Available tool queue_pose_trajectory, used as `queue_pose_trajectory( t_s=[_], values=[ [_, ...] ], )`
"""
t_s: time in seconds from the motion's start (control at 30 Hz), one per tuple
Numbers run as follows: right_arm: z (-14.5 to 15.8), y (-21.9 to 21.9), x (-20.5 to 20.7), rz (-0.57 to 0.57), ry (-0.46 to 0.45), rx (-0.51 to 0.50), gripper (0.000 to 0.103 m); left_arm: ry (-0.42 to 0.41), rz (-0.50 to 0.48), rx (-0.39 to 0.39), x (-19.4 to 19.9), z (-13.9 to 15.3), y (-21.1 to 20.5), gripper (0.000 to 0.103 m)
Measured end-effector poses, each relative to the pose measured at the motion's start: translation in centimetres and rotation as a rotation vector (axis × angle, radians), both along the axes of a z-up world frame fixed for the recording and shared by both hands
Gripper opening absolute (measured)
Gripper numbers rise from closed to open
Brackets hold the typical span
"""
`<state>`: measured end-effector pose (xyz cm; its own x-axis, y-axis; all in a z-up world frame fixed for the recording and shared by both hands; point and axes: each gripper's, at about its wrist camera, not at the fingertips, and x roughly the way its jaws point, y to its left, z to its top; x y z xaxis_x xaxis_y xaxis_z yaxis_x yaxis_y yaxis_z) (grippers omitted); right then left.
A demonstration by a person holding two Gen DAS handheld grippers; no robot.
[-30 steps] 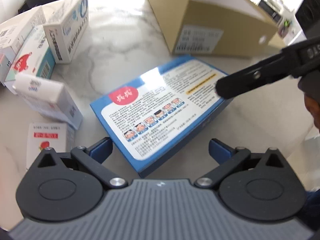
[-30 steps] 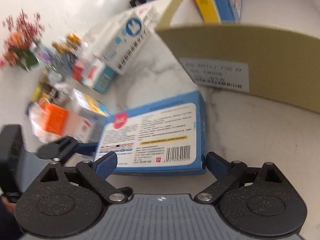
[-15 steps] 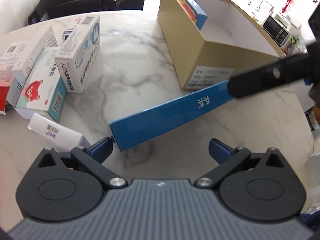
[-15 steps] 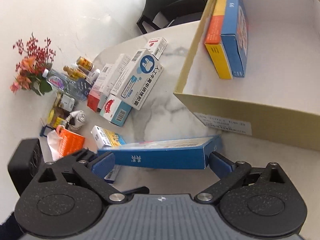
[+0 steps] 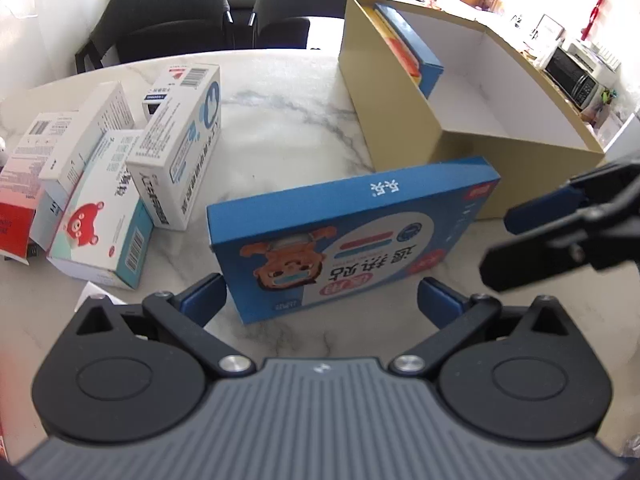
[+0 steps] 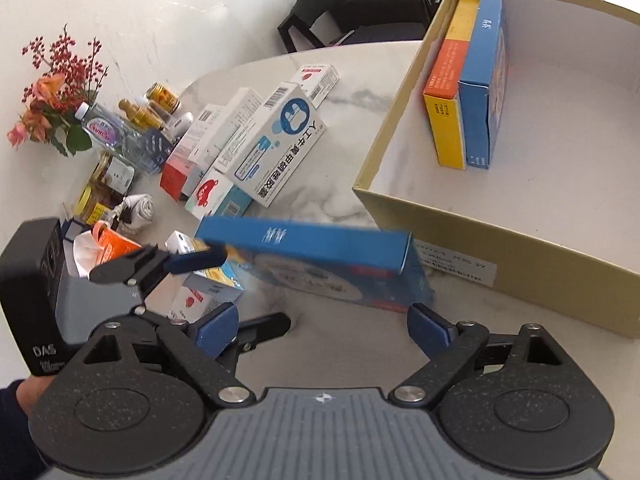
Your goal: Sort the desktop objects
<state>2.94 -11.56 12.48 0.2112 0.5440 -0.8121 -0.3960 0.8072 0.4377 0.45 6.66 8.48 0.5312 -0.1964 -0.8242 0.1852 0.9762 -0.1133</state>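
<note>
The blue flat box (image 5: pixel 352 236) is seen on the marble table (image 5: pixel 280 128), seemingly tipped, long axis running 8 to 2 o'clock, just before the cardboard box (image 5: pixel 404 132). It is framed at 12 o'clock by the left gripper (image 5: pixel 320 296), nearer and spread wide; the right gripper (image 6: pixel 322 320), likewise released, is at its 3 o'clock end. Half a second earlier it was pinched on edge; now its printed face is shown.

L wrist: low, near, faces cardboard box (image 5: pixel 400 136) | R wrist: higher, leftward | shared: blue box (image 5: pixel 352 236)
</note>
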Motion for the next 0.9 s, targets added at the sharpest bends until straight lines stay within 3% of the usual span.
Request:
queue_pose_trajectory(
  t_s=[0.2, 0.33, 0.5, 0.57, 0.63, 0.9],
  values=[
    [1.0, 0.1, -0.1, 0.010, -0.046, -0.033, 0.092, -0.007, -0.004, 0.008, 0.0, 0.1, 0.2, 0.103],
    [2.5, 1.1, -0.2, 0.060, -0.136, -0.072, 0.087, -0.010, -0.004, 0.021, -0.5, 0.2, 0.3, 0.103],
    [3.5, 4.1, -0.4, 0.219, -0.267, -0.138, 0.080, -0.013, 0.002, 0.024, -0.9, 0.3, 0.6, 0.103],
    [3.3, 5.9, -0.1, 0.307, -0.312, -0.210, 0.067, -0.014, 0.005, 0.025, -1.0, 0.3, 0.6, 0.103],
    [3.4, 7.1, -0.1, 0.385, -0.358, -0.256, 0.062, -0.014, 0.007, 0.026, -1.1, 0.3, 0.7, 0.103],
    [3.4, 9.7, 0.2, 0.602, -0.437, -0.300, 0.060, -0.023, -0.001, 0.062, -3.2, 1.5, 0.8, 0.103]
  ],
)
